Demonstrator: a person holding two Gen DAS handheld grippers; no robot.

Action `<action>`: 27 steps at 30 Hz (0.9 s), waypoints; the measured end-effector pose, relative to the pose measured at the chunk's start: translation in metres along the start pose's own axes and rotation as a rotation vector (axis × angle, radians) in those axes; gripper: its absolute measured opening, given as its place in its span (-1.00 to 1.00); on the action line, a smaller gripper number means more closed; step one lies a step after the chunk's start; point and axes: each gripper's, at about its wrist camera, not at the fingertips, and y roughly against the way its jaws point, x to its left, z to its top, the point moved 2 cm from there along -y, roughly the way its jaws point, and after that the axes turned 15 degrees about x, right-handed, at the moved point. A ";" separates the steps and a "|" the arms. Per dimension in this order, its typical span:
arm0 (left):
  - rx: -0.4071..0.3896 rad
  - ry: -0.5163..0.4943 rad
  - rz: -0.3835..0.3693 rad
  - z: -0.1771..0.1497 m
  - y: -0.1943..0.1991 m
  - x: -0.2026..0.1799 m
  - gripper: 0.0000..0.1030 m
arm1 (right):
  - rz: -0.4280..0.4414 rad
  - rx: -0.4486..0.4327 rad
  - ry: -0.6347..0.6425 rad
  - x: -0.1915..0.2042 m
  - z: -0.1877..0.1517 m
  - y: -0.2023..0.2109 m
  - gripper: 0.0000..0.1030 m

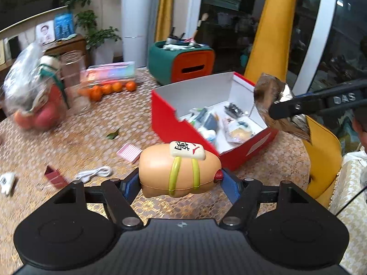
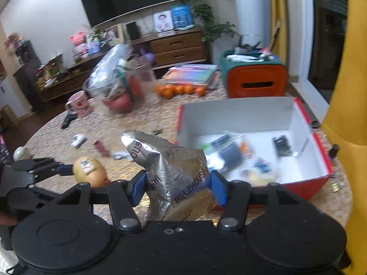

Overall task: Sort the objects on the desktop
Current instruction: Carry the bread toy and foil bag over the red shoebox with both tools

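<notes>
While the left gripper (image 1: 180, 178) clamps a tan toy (image 1: 174, 171), the right gripper (image 2: 178, 184) pinches a silver foil bag (image 2: 174, 167) beside the red box (image 2: 321, 160).

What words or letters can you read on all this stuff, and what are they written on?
"ZHOUSHI" with Chinese characters "周氏": on the silver bag held by the right gripper.
"萬", upside down: on the white tile atop the tan toy in the left gripper.
"DAS": pale letters on the window, left wrist view.
Pink mug, blue sign, things in the red box: too blurred to read.
</notes>
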 end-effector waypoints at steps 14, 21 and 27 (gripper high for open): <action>0.015 -0.088 -0.014 0.058 -0.030 -0.039 0.40 | -0.114 -0.030 -0.081 -0.068 0.023 -0.009 0.13; 0.036 -0.101 -0.021 0.085 -0.055 -0.054 0.40 | -0.156 -0.014 -0.103 -0.090 0.030 -0.023 0.13; 0.063 -0.128 -0.005 0.107 -0.085 -0.071 0.40 | -0.180 0.003 -0.127 -0.105 0.045 -0.044 0.13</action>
